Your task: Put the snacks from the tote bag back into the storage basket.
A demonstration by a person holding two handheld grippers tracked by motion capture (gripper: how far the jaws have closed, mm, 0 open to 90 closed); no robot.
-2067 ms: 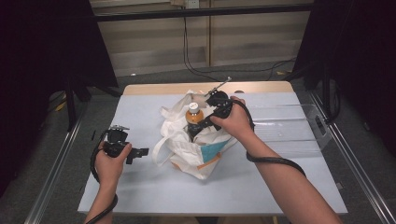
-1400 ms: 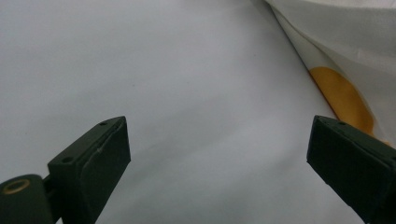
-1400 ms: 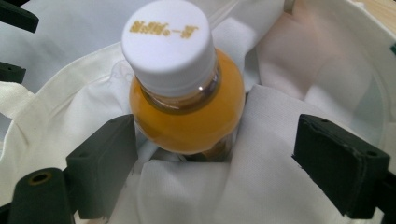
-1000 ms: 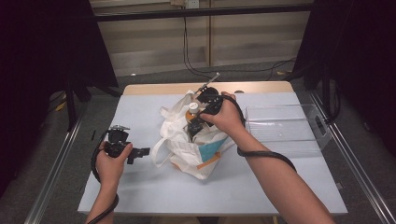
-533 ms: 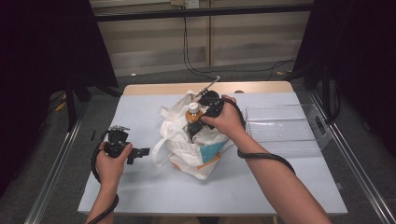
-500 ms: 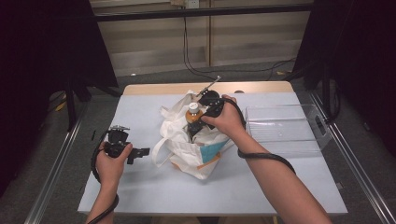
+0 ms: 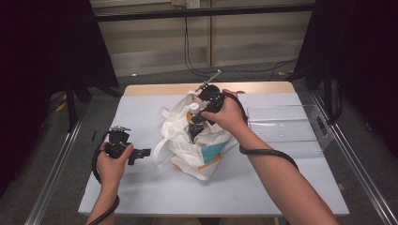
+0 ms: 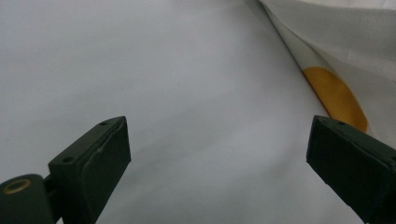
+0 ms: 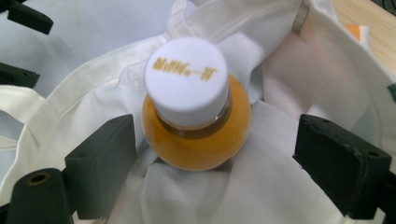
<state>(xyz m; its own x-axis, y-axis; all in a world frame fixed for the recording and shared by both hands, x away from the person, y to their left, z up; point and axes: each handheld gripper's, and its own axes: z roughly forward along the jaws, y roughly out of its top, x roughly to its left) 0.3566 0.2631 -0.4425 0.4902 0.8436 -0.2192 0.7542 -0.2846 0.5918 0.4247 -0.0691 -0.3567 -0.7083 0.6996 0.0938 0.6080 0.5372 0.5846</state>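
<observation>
Your soft cloth bag (image 7: 197,145) slumps mid-table and will give under any push. Inside it stands the bottle (image 9: 194,116), full of orange drink, likely weighty and slick; take it at the neck under the cap (image 9: 187,79). Your right gripper (image 9: 224,172) straddles it, jaws wide. Your left gripper (image 8: 219,168) gapes beside the bag.

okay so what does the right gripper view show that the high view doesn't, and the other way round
Right gripper view: gold print on the bottle's white cap, and the right claw open, its jaws either side of the bottle without touching. High view: the whole table, a clear tray at the right, and the left claw held over the table left of the bag. Both: the orange bottle standing in the white bag.
</observation>
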